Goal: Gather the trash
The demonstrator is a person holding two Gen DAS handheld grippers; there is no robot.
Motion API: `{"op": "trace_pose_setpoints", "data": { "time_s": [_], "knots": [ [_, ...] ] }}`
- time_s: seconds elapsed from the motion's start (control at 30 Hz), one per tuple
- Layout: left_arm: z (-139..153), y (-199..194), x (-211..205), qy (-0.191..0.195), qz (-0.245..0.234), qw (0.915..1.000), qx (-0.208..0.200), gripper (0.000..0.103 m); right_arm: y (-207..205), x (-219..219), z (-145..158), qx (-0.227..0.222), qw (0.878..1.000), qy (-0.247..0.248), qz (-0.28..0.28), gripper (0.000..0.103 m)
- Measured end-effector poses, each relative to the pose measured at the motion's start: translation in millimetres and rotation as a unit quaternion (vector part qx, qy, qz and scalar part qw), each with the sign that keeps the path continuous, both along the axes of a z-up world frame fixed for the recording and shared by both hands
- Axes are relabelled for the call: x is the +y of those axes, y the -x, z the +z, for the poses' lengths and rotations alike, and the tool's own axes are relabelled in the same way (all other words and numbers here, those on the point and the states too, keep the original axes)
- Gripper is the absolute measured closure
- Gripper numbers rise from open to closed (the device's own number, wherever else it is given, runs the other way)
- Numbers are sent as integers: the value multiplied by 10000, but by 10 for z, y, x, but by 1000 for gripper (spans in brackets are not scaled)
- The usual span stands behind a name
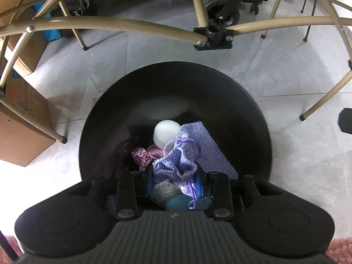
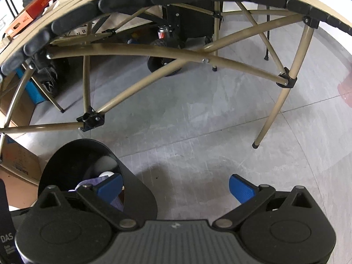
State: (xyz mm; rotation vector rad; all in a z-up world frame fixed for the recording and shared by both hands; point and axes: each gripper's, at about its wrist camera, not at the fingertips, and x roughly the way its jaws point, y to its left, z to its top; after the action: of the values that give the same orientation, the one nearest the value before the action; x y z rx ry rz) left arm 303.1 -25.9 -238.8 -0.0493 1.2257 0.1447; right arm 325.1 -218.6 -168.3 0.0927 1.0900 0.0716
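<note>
Spreading across both views, a pale grey tiled floor (image 1: 286, 132) carries the crossed tan tube legs of a folding table (image 1: 92, 19), whose slatted top with black end caps arches over the right wrist view, with cardboard boxes (image 1: 19, 132) to the left and a black wheeled cart (image 1: 222, 8) behind. On the floor stands a round black trash bin (image 1: 176, 81), its mouth facing up toward the left wrist camera. Over that mouth the left gripper (image 1: 175, 182) points steeply down, its blue pads nearly together and pinching the gathered neck of a lilac woven drawstring pouch (image 1: 187, 151). The pouch's long axis runs from the pads up and to the right in the frame, flat end leaning toward the far wall, cord loop dangling back toward the camera. Deeper inside lie a white ball-like object (image 1: 165, 132) and a crumpled pink foil wrapper (image 1: 143, 156). The right gripper (image 2: 176, 187) hangs just right of the bin with its jaws spread wide and nothing between them.
</note>
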Motion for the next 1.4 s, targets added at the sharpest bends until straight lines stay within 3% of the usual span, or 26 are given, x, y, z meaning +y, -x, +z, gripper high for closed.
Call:
{"op": "trace_pose_setpoints", "data": {
  "time_s": [0.1, 0.17, 0.27, 0.3, 0.33, 0.43, 1.0, 1.4],
  "knots": [
    [-24, -6, 37, -27, 65, 10000, 30, 67, 0, 15, -5, -16, 10000, 2, 16, 0],
    [-27, -3, 50, -35, 96, 9999, 41, 61, -3, 11, -5, -16, 10000, 4, 7, 0],
    [-18, -5, 72, -53, 203, 9998, 45, 33, -7, 13, -10, -3, 10000, 9, 9, 0],
    [-12, -6, 84, -34, 237, 9997, 34, 15, -7, 13, -9, -3, 10000, 9, 13, 0],
    [1, -6, 88, -10, 264, 9996, 23, 4, -8, 12, -7, -4, 10000, 10, 18, 0],
    [32, 0, 68, -68, 208, 9998, -2, 0, -9, 13, -4, -13, 10000, 12, 18, 0],
    [67, 30, 66, -95, 100, 9999, -42, 0, -2, 41, 31, -54, 9999, -16, 87, 0],
    [455, 259, 260, 98, 128, 9989, -431, 0, 126, 180, 259, -375, 9986, -136, 360, 0]
  ]
}}
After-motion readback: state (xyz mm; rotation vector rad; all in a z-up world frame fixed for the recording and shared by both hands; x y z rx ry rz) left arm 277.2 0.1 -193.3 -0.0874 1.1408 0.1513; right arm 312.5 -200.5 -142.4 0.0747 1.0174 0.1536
